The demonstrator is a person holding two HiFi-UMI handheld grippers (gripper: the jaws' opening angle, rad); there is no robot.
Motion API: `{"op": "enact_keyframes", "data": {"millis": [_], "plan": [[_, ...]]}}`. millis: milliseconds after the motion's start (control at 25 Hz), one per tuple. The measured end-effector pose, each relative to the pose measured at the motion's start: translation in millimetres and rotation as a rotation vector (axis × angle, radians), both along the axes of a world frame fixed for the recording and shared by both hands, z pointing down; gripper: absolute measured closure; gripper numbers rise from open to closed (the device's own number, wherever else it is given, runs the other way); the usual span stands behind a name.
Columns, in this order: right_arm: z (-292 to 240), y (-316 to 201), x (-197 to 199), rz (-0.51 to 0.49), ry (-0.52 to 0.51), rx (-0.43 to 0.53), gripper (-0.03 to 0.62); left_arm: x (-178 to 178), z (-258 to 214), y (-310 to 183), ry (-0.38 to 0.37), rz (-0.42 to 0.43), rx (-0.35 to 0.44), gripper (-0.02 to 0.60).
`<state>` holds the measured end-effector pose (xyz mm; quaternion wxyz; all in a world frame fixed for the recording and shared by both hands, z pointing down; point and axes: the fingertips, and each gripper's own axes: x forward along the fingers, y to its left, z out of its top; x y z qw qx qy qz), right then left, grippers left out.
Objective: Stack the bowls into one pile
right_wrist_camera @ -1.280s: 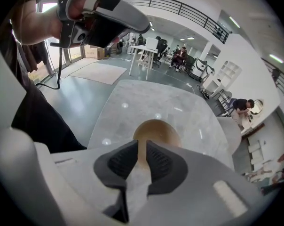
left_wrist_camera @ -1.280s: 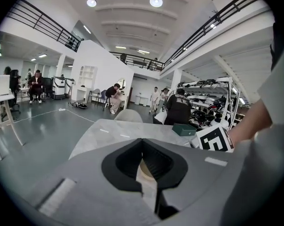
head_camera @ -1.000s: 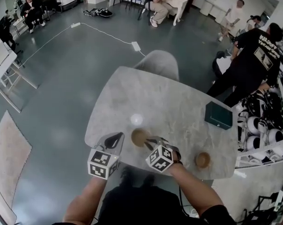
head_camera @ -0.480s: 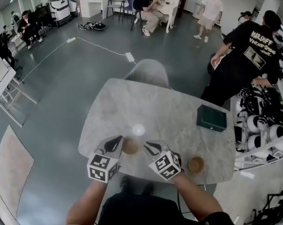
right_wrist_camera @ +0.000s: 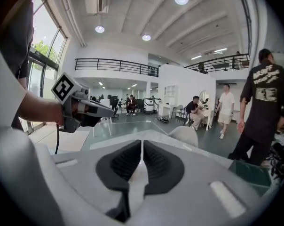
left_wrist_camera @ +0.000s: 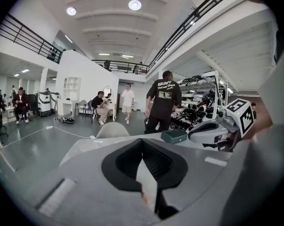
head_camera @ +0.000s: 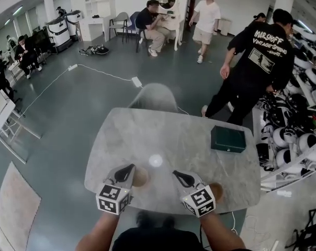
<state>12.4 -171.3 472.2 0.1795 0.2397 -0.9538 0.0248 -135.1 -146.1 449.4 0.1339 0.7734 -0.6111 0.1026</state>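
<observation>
Two brown bowls sit near the front edge of the marble table. One bowl lies just right of my left gripper, which partly hides it. The other bowl peeks out to the right of my right gripper. Both grippers hover above the table, pointing away from me. In the left gripper view the left gripper has its pads meeting, with nothing between them. The right gripper has just been closing; only a thin slit is left, with nothing in it.
A dark green box lies at the table's far right. A grey chair stands behind the table. A person in black stands close to the far right corner beside racks of white gear. A pale round patch shows mid-table.
My right gripper has swung right, away from the left brown bowl and toward the other one. My left gripper has shifted to cover that bowl's left edge. The view has tilted up.
</observation>
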Motion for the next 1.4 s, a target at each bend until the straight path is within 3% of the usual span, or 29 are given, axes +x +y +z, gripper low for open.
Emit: {"op": "enact_keyframes", "data": {"millis": [240,680,1160,1400], "plan": [[-8,1,55,0.121,-0.111,-0.019,0.589,17,1,-15,-0.041,0.019,0.009,0.572],[-8,-10,169,0.387,-0.134,-0.024,0.589,98,-12,-52,-0.031,0.208,0.023,0.571],[30,-11,253,0.581,-0.075,-0.085,0.589,182,16,-68,-0.029,0.377,-0.032,0.571],[73,-10,273,0.562,0.023,-0.152,0.563,221,37,-76,-0.023,0.438,-0.069,0.571]]}}
